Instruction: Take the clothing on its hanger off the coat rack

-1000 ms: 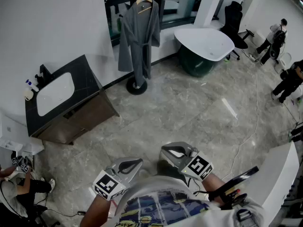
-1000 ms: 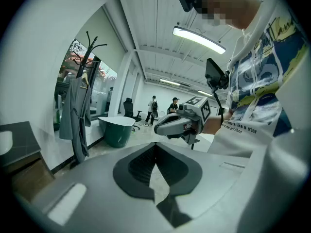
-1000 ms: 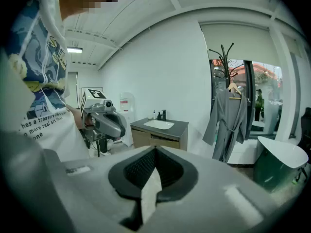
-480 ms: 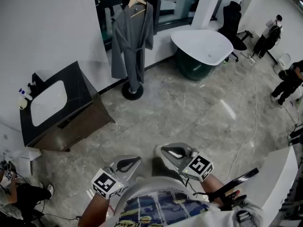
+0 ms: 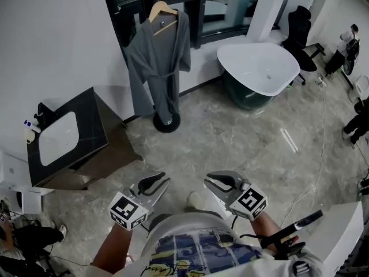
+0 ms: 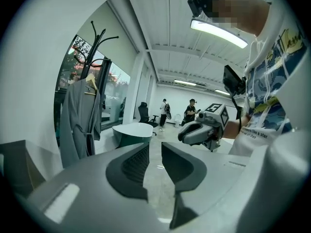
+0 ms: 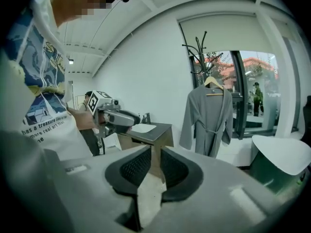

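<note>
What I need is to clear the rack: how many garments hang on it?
1: a grey robe on a wooden hanger, on the coat rack by the window. The rack's other hooks look bare; something behind the robe could be hidden.

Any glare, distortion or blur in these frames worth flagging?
Head view: mild fisheye, bright glare streak on the grey marble floor; grey bathrobe on its wooden hanger sharp. Left gripper view: heavy fisheye, black vignette, ceiling strip light blown out. Right gripper view: same vignette, window brighter than the room.
</note>
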### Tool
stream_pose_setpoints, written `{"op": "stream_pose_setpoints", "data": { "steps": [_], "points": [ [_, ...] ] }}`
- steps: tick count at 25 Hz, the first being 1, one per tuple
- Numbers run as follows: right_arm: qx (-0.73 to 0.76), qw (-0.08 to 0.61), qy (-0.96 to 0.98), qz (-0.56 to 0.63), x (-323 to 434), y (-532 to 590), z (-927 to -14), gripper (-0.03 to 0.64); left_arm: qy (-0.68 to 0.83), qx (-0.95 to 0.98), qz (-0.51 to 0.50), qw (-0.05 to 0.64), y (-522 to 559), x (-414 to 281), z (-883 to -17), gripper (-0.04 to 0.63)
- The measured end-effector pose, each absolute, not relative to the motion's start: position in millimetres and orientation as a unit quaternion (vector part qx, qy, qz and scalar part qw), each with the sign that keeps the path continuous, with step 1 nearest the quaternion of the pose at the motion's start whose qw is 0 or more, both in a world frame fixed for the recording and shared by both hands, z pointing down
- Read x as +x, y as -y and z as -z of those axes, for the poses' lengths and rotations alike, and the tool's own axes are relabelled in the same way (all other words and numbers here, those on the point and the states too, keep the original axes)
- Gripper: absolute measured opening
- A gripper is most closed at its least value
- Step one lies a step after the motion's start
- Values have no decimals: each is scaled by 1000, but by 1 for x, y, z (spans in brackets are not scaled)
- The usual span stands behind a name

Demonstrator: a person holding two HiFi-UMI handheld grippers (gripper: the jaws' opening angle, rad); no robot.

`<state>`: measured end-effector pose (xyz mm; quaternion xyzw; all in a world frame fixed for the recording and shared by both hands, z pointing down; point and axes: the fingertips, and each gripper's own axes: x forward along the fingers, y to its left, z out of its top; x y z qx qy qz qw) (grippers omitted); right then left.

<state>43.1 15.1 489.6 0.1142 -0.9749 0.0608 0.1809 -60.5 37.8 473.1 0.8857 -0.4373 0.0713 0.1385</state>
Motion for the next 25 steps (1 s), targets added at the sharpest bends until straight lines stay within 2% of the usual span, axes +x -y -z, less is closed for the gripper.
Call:
{"op": "stream_pose_setpoints", "data": {
  "steps": [5, 11, 19, 25],
  "points": [
    [134, 180, 971, -78, 67, 40, -493, 87, 488, 858, -78, 138, 40, -90, -456, 127],
    [160, 188, 964, -100, 72, 90, -500, 121, 549, 824, -85, 112, 144, -181, -411, 179],
    [240, 171, 951, -98, 67, 161, -492, 121, 596, 793, -113, 60, 293, -288, -371, 250],
    [275, 162, 943, -99, 48, 198, -483, 121, 592, 791, -132, 82, 386, -335, -364, 293]
  ]
}}
